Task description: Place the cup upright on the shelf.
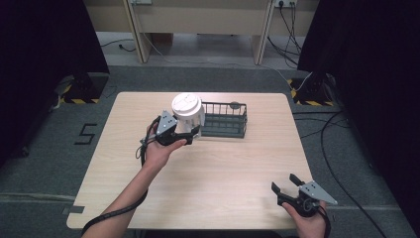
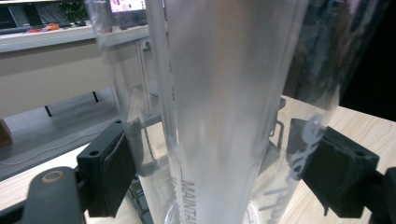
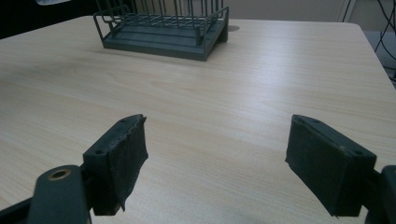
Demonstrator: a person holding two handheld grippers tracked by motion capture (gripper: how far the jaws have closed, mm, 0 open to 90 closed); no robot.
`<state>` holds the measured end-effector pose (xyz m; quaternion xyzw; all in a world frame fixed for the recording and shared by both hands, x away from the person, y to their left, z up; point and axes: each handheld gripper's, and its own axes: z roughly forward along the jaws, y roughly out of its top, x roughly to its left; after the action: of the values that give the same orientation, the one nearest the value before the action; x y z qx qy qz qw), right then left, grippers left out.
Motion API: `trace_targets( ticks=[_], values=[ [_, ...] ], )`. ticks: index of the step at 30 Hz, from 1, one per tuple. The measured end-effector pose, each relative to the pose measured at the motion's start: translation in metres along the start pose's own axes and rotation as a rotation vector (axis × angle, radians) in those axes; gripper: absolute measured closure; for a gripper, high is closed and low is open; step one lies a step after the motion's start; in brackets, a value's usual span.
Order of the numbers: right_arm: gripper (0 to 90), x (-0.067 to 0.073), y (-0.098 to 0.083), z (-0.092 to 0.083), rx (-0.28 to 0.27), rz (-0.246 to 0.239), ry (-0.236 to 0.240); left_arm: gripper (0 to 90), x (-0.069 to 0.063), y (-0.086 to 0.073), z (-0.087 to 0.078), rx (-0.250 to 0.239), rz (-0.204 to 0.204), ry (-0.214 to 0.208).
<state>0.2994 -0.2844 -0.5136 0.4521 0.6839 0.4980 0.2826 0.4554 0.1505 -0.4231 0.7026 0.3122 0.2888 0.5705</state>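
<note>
A tall clear plastic container [image 1: 188,115] with a white lid is lifted just above the table at the left end of a dark wire rack [image 1: 244,120]. My left gripper [image 1: 192,130] is shut on its lower body. In the left gripper view the see-through wall of the container [image 2: 224,93], printed with pale lettering, stands upright between both pads [image 2: 112,172] of the left gripper [image 2: 224,173]. My right gripper [image 1: 284,182] rests low at the table's front right, open, with bare wood between the jaws of the right gripper [image 3: 233,163].
The wire rack [image 3: 163,28] stands at the table's back middle, holding nothing that I can see. The wooden table [image 1: 223,168] has bare room across its middle and front. Beyond it lie grey floor, cables [image 1: 337,148] and dark curtains at both sides.
</note>
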Motion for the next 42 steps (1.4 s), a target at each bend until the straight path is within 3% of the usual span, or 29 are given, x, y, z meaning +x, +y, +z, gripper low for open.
trace_targets(
  ticks=[42],
  values=[
    [21.5,-0.001,0.0,0.001,0.005,0.008,0.006,17.7,0.004,0.033,0.038,-0.024,-0.001,0.013]
  ],
)
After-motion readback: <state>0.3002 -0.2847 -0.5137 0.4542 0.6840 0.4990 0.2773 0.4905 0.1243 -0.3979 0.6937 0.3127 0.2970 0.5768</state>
